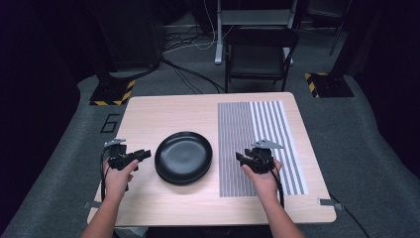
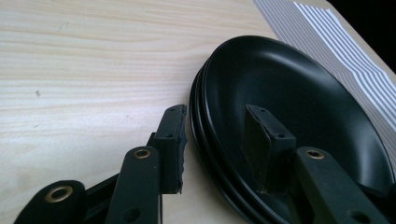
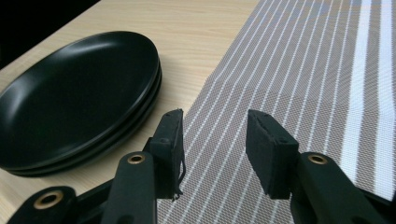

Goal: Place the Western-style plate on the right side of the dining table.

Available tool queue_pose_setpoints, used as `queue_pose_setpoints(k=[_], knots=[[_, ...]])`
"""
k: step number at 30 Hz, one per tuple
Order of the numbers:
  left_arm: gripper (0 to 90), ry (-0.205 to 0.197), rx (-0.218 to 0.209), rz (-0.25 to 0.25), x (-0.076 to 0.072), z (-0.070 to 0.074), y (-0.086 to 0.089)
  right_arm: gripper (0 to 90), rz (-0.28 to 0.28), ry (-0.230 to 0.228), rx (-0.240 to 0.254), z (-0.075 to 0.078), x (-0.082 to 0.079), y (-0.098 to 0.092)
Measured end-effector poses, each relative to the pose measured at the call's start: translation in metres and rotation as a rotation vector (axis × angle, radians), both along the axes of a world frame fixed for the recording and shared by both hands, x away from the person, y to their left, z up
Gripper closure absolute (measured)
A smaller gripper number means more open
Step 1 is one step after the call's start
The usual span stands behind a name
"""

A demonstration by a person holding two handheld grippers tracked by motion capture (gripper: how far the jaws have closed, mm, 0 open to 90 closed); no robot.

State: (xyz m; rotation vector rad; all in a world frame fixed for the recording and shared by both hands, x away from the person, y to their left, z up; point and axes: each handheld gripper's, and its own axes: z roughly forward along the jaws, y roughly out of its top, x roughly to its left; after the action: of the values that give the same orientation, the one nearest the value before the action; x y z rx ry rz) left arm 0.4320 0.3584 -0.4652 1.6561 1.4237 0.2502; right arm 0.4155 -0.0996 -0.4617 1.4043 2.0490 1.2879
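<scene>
Two black plates (image 1: 183,157) sit stacked at the centre of the high view, on the wooden table (image 1: 163,111), with the striped placemat (image 1: 257,144) bare to their right; nothing looks moved yet. The left gripper (image 1: 141,155) hovers left of the stack and the right gripper (image 1: 242,157) over the mat.

Lower in the left gripper view, its jaws gape wide, straddling the plates' near rim and holding nothing.

Lower centre of the right gripper view, those jaws are also parted and empty above the stripes, the plates at upper left.
</scene>
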Motion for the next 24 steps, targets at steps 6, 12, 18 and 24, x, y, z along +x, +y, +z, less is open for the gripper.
queue_pose_setpoints(k=[6,12,18,24], knots=[[58.9,0.007,-0.004,-0.009,0.006,0.000,-0.012,55.1,0.032,0.012,0.015,0.003,0.008,0.014],[61.0,0.011,0.004,-0.011,0.008,-0.004,-0.016,61.2,0.061,0.029,0.061,0.002,0.013,0.020],[66.3,0.000,0.035,-0.035,0.007,-0.006,-0.018,65.2,0.101,0.056,0.075,0.000,0.017,0.026],[67.1,0.016,0.002,-0.027,0.006,-0.015,-0.016,68.4,0.104,0.074,0.051,-0.002,0.019,0.032]])
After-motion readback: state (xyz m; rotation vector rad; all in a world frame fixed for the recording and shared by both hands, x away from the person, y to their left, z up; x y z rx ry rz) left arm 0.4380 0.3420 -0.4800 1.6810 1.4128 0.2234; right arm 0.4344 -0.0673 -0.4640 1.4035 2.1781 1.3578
